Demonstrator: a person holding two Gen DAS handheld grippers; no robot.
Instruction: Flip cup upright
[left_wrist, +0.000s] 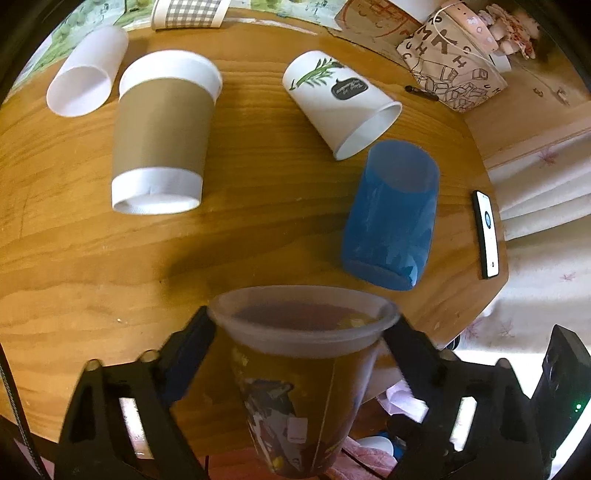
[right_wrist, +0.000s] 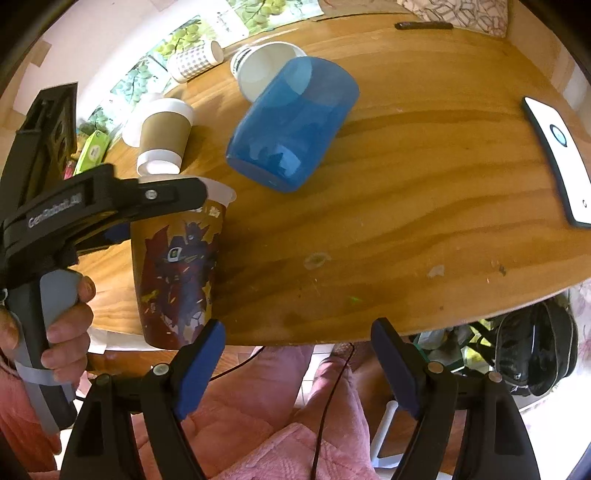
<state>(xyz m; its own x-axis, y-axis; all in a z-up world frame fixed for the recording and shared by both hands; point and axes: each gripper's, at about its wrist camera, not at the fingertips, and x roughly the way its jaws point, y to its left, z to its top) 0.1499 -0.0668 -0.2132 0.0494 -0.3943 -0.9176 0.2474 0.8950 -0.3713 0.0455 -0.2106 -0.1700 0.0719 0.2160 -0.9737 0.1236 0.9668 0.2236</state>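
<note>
**Printed cup held mouth-up at the table's near edge**

Nearest in the left wrist view: the printed cup (left_wrist: 303, 387), clamped just under its frosted rim by the left gripper (left_wrist: 303, 332). Both pads press on the cup wall, one on each side. The mouth faces up and the base points down toward the near edge of the wooden table (left_wrist: 258, 229).

From the right wrist view the same cup reads upright, or close to it. Its base sits at the table edge, but I cannot tell whether it rests on the wood or hangs just above it. The person's left hand (right_wrist: 66, 314) grips the tool's handle.

Progress (judgement): for this cup the turn looks essentially done. What remains is to seat it firmly on the table and let go.

Relative to the printed cup:
- blue tumbler (left_wrist: 391, 218), just beyond and to the right, lying on its side;
- sleeved paper cup (left_wrist: 162, 133), beyond to the left, standing upside down;
- leaf-print cup (left_wrist: 340, 103), farther back, on its side;
- plain white cup (left_wrist: 86, 74), far back left, on its side.

These may still need turning, if the task covers them.

Right gripper (right_wrist: 295, 354): fingers spread wide, nothing between them, hovering off the near table edge beside the printed cup, touching nothing.
</note>
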